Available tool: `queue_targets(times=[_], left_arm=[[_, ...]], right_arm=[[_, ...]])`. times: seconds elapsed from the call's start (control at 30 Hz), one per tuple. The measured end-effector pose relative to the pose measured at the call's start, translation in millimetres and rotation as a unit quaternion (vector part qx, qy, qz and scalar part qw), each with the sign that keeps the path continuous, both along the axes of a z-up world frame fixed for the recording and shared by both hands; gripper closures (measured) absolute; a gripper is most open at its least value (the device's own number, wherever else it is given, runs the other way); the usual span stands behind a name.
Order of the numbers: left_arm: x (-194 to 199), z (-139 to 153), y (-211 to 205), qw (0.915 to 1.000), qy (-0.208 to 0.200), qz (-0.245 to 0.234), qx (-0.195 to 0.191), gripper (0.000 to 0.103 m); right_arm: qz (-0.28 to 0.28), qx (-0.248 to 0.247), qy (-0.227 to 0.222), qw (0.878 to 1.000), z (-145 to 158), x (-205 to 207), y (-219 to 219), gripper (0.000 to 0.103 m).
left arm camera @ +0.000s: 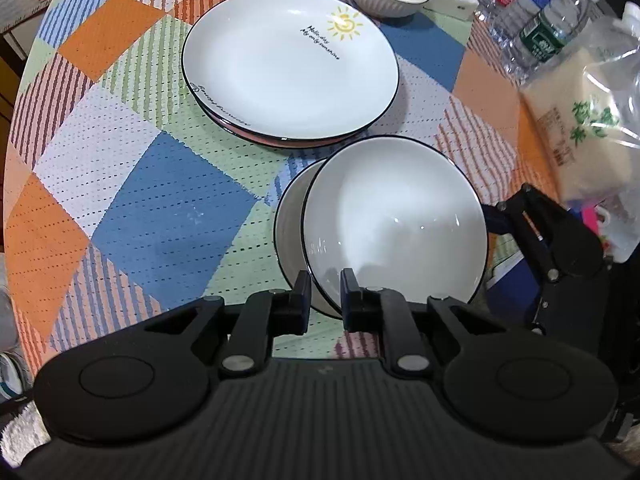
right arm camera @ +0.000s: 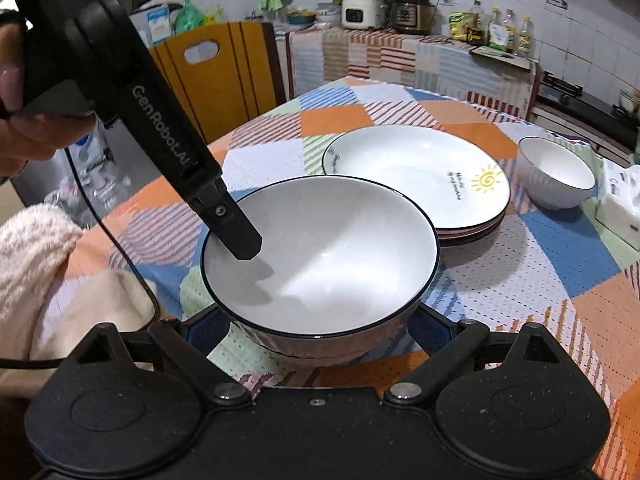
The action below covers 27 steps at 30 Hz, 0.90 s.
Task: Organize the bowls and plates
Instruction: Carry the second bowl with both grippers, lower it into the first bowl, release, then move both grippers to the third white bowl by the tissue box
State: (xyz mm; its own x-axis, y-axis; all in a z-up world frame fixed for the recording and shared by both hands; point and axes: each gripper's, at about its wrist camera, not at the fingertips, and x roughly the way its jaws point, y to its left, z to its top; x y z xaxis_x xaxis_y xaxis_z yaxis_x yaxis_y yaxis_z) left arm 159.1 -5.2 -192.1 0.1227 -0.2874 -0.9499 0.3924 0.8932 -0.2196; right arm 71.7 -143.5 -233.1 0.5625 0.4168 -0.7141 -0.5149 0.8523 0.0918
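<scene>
A patchwork cloth (left arm camera: 168,216) covers the table; left gripper (left arm camera: 325,300) pinches the rim of the tilted bowl (left arm camera: 394,224), its fingers nearly together; plates (left arm camera: 290,66) just behind; right gripper (right arm camera: 320,328) spread wide around the bowl's base; bottles (left arm camera: 532,20) crowd the right edge.

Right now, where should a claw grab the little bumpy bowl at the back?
Grab the ribbed bowl by its thin rim, coming straight down from above, one claw finger inside and one outside. It stands upright with its mouth open, and its round sides look too wide to squeeze. Pick the edge away from the tissue box, which sits close beside it.
</scene>
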Motion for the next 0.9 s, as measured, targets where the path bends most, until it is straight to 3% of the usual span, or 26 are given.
queue_targets(times=[0.23,0.5,0.9], left_arm=[[-0.2,-9.1,-1.0,0.9999,-0.006,0.012,0.008,0.09],[0.1,-16.8,-1.9,0.9993,-0.014,0.0,0.034,0.089],[-0.8,-5.2,5.6,0.9997,-0.016,0.006,0.015,0.085]], right_arm=[[0.011,-0.05,-0.008,0.999,0.9,-2.6,10.5,0.005],[0.02,-0.057,0.001,0.998,-1.9,0.4,13.5,0.006],[0.03,-0.06,-0.022,0.997,9.1,-11.2,8.7,0.006]])
